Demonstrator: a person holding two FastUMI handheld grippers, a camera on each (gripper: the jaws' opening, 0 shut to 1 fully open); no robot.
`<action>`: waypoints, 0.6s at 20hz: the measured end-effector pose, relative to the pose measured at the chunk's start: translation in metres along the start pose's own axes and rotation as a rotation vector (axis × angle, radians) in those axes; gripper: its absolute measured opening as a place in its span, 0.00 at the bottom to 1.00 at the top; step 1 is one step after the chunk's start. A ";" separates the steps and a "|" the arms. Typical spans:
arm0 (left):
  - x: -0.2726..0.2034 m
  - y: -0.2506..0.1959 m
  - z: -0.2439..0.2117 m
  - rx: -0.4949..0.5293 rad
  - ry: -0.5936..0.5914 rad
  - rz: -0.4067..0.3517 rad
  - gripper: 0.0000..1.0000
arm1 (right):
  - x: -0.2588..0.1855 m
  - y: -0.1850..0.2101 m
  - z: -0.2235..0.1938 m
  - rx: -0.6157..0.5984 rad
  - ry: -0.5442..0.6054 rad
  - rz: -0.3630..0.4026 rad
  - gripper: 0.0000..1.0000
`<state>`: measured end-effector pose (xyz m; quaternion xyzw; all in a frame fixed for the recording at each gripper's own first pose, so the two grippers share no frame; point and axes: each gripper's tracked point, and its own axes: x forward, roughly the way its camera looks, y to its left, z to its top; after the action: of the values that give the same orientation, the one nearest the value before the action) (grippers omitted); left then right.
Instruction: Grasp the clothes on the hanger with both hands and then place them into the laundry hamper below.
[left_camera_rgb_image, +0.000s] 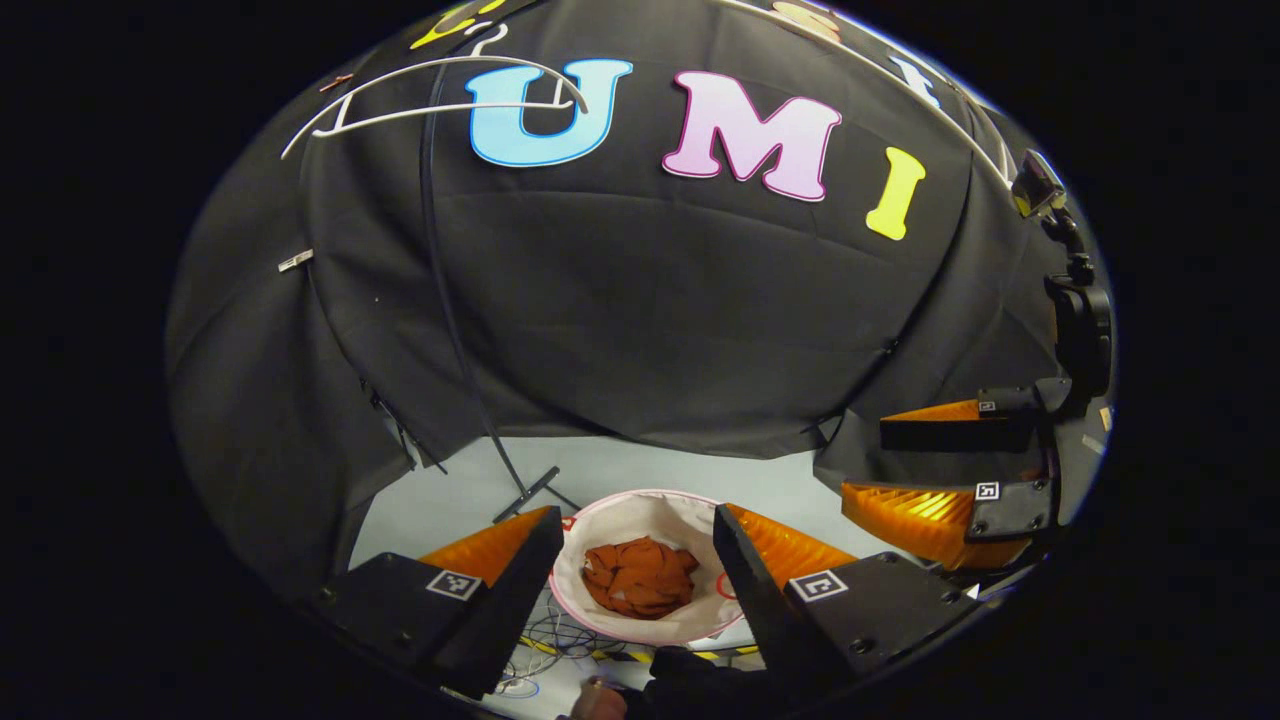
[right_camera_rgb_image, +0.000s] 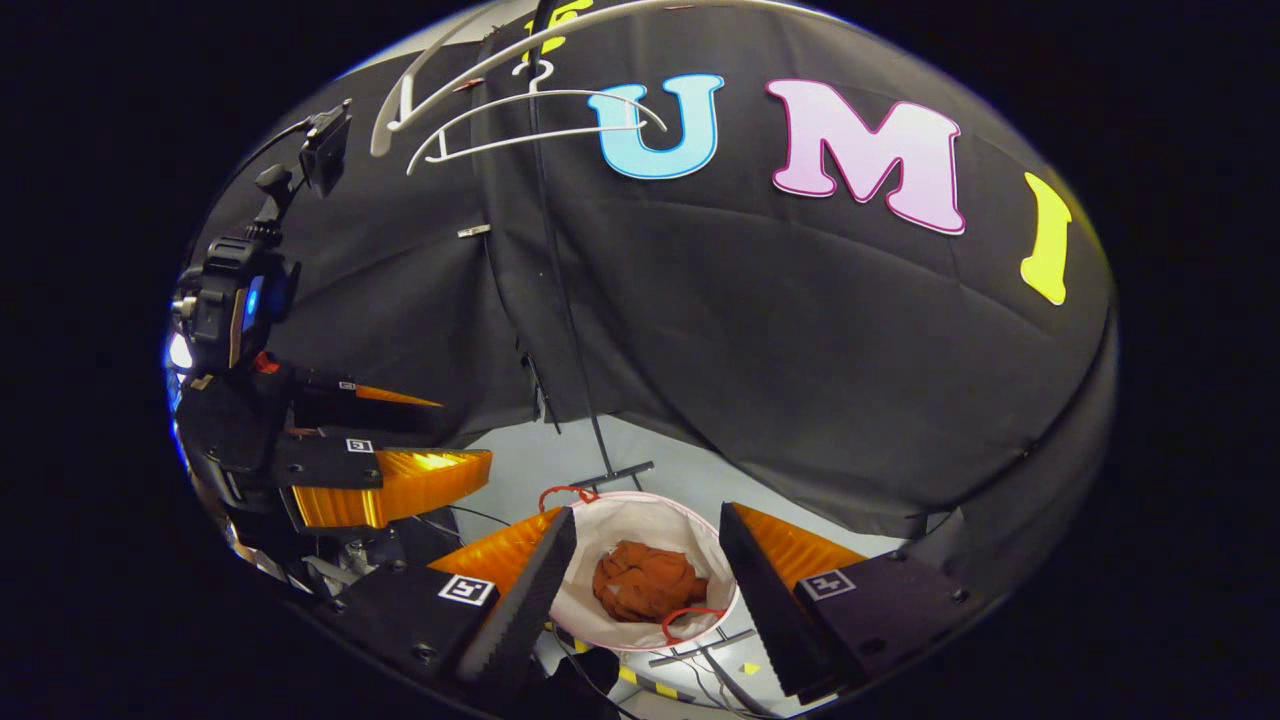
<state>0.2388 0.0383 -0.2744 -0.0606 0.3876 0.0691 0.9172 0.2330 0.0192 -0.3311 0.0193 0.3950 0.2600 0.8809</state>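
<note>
A crumpled rust-orange garment (left_camera_rgb_image: 640, 577) (right_camera_rgb_image: 648, 581) lies at the bottom of a white round laundry hamper (left_camera_rgb_image: 612, 520) (right_camera_rgb_image: 640, 515) on the floor. A bare white hanger (left_camera_rgb_image: 440, 92) (right_camera_rgb_image: 535, 115) hangs high on a rail. My left gripper (left_camera_rgb_image: 638, 560) is open above the hamper, nothing between its fingers. My right gripper (right_camera_rgb_image: 648, 560) is open too, also above the hamper. The right gripper (left_camera_rgb_image: 950, 465) appears at the right of the left gripper view, and the left gripper (right_camera_rgb_image: 390, 445) at the left of the right gripper view.
A thin black stand pole (left_camera_rgb_image: 445, 300) (right_camera_rgb_image: 565, 300) runs from the rail down to a foot on the pale floor (left_camera_rgb_image: 640, 465) behind the hamper. Cables (left_camera_rgb_image: 560, 635) and striped tape lie on the floor in front. The hamper has red handles (right_camera_rgb_image: 690, 615).
</note>
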 end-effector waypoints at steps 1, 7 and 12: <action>-0.004 -0.001 -0.001 0.006 -0.006 -0.007 0.95 | -0.003 0.004 -0.001 -0.005 -0.004 -0.004 0.94; -0.043 0.002 -0.009 0.063 -0.053 -0.037 0.95 | -0.040 0.030 -0.005 -0.003 -0.044 -0.059 0.97; -0.092 0.005 -0.028 0.117 -0.091 -0.095 0.96 | -0.085 0.063 -0.014 0.038 -0.100 -0.136 1.00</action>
<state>0.1547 0.0317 -0.2276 -0.0220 0.3456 0.0052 0.9381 0.1484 0.0305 -0.2670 0.0221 0.3559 0.1906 0.9146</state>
